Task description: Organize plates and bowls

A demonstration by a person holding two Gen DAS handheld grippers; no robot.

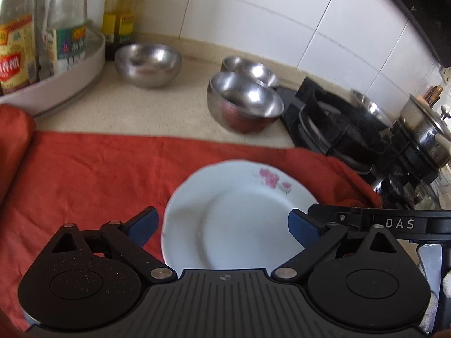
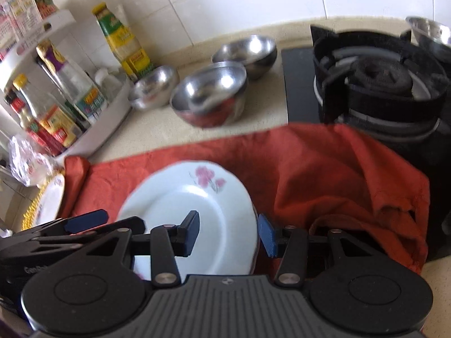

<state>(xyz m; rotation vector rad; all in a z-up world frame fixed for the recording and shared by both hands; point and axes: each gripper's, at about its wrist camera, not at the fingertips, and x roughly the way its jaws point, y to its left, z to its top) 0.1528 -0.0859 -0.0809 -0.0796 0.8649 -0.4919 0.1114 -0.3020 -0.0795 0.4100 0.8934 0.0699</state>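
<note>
Risk first: the white floral plate (image 2: 194, 219) lies flat on a loose red cloth (image 2: 324, 174) over the tabletop (image 2: 157, 129), so a sideways nudge could bunch the cloth or skate the plate rather than lift it; a pinch on the thin rim alone may slip, my guess. Three steel bowls (image 1: 242, 101) stand close behind near the stove burner (image 2: 375, 84), so a plate carried carelessly that way could knock them. Right hand-held gripper (image 2: 229, 232): jaws partly parted, straddling the plate's right rim, one pad over the plate's well, the other just outside the edge; pads not seen pressing, so released, holding nothing. Left hand-held gripper (image 1: 222, 231): jaws spread wide, empty, plate directly ahead and between the two pads, apparently hovering above it. A second plate (image 2: 52, 200) sits at far left, off the cloth.
</note>
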